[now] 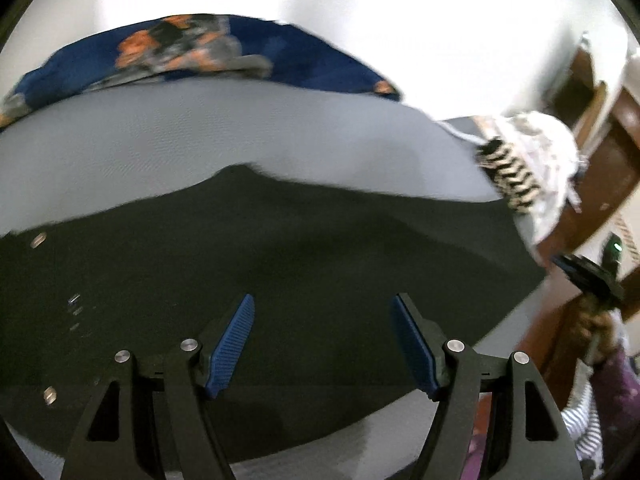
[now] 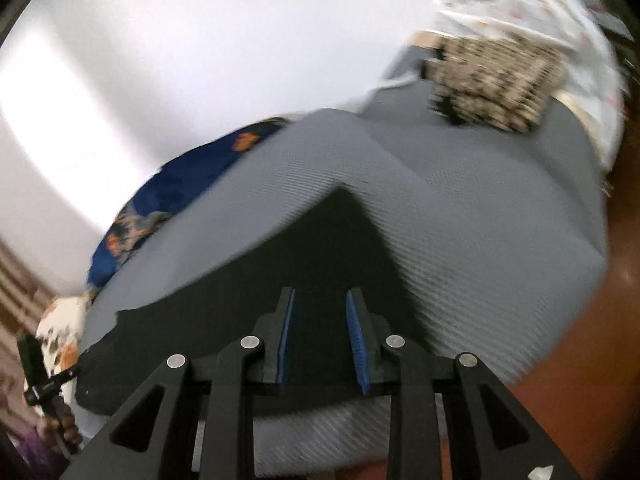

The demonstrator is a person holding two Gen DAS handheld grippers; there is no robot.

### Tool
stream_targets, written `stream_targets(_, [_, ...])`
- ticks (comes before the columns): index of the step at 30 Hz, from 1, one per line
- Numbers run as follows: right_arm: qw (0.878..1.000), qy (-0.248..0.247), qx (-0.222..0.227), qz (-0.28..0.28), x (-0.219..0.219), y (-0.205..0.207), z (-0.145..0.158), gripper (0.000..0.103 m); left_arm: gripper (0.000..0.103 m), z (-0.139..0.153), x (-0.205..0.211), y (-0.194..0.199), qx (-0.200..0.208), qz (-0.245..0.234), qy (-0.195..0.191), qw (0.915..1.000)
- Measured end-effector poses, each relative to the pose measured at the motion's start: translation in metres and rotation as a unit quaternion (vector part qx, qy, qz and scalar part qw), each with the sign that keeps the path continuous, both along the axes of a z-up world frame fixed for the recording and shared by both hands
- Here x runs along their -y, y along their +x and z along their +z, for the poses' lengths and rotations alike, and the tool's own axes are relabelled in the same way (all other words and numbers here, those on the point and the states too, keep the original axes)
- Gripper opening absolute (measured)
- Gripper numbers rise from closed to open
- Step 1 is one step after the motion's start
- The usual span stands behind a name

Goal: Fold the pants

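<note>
The black pants (image 1: 280,264) lie flat on a grey bed sheet (image 1: 240,132). Silver buttons show at their left end. My left gripper (image 1: 323,300) is open above the pants, with nothing between its blue pads (image 1: 232,344). In the right wrist view the pants (image 2: 248,292) lie below my right gripper (image 2: 320,294). Its jaws stand apart with a narrower gap and hold nothing. The right gripper also shows at the right edge of the left wrist view (image 1: 592,276), held in a hand. The left gripper shows at the lower left of the right wrist view (image 2: 40,376).
A blue patterned pillow (image 1: 192,52) lies at the far side of the bed against a white wall. Folded black-and-white patterned cloth (image 2: 492,80) sits at the bed's far right corner, with white fabric beside it. Brown wooden furniture (image 1: 608,168) stands to the right.
</note>
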State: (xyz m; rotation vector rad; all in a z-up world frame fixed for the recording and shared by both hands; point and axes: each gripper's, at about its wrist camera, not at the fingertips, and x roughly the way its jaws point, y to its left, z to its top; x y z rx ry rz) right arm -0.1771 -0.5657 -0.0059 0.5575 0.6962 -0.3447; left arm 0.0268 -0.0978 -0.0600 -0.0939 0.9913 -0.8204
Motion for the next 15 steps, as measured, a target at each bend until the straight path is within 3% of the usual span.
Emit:
stream_targets(3, [0.998,-0.002,-0.001,0.067,-0.018,0.043,0.002,0.028,0.071,0.014,0.026,0.001,0.019,-0.029,-0.014,0.9993])
stream_targets(8, [0.986,-0.014,-0.02,0.163,-0.063,0.097,-0.019,0.028,0.071,0.01,0.058,0.002,0.04,-0.059,0.005,0.9975])
stream_targets(15, [0.969,-0.072,-0.076,0.223,-0.09,0.156,-0.044,0.028,0.071,-0.012,0.064,0.006,0.017,-0.067,0.002,0.9976])
